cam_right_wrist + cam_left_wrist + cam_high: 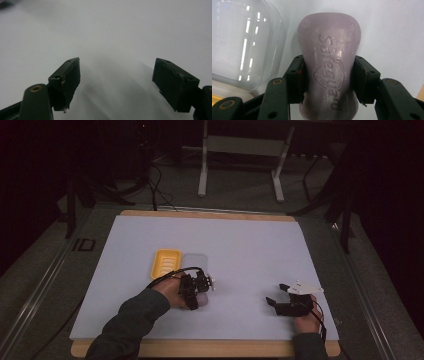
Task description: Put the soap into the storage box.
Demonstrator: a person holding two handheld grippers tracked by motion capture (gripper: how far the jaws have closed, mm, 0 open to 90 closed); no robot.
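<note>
— So where's the soap bar [329, 65]?

— Clamped at its narrow waist between the jaws of the left gripper [328, 80], on the white sheet [250, 250], just beside the clear lid [242, 42] and near the yellow tray [165, 263].

— Which way does it run?

— Its long axis points straight away along the jaws, embossed lettering facing up.

— And the right gripper [116, 82]?

— Jaws spread wide over bare sheet, holding nothing, well apart from the soap.

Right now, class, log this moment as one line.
left claw: shut on soap bar | right claw: open, above white mat | clear lid, yellow tray: untouched
</note>
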